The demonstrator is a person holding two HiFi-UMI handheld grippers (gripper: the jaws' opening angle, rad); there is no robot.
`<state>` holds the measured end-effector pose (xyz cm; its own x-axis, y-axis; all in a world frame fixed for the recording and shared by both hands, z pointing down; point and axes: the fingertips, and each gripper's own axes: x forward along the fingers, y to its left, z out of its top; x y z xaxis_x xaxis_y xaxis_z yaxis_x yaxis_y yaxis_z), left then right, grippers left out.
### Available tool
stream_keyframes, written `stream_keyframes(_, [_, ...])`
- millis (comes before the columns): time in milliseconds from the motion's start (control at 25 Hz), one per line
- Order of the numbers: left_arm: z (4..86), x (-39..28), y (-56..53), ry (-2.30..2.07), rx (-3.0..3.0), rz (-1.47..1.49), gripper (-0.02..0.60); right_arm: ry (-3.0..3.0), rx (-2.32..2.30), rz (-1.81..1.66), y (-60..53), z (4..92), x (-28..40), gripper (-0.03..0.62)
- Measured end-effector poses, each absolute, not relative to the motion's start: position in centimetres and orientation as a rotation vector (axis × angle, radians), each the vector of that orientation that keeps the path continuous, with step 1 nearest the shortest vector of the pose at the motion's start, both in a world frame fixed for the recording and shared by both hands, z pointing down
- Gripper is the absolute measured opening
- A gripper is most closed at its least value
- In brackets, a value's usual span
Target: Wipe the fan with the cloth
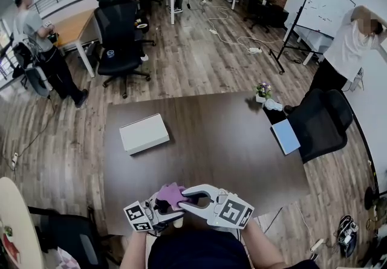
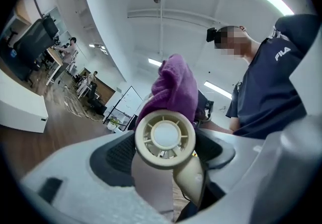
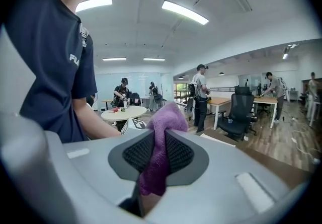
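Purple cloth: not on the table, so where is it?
Head view, bottom centre: purple terry cloth pinched in the right tongs, beside the cream plastic fan in the left tongs.

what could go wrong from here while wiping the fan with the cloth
1. The right gripper pinches only a narrow fold of the purple cloth, so rubbing could pull it out of the jaws.
2. The handheld fan has an open slotted grille, and the cloth might snag in it.
3. In the head view both grippers are at the table's near edge, so a fan slipping from the left gripper may drop past it.
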<state>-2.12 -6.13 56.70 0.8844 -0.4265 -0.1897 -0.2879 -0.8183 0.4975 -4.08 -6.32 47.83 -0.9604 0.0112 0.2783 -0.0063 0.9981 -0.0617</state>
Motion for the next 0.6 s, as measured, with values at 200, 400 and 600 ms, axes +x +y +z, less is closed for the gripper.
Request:
stream_keyframes(200, [57.1,-1.9,-5.6,-0.513,2.604,-0.357,0.360,-2.863,0.133,0.249,-8.9,49.6,-3.6,0.072])
stream_keyframes(400, [58.0,-1.6,-5.5,-0.516,2.621,-0.280,0.360,-2.844,0.312,0.502,-11.3,52.3,-2.9,0.072])
stream_keyframes(600, [60.2,-1.2,-5.7,-0.561,2.651,-0.095,0.360,-2.766,0.418,0.589,-11.8,54.6,-2.1,0.072])
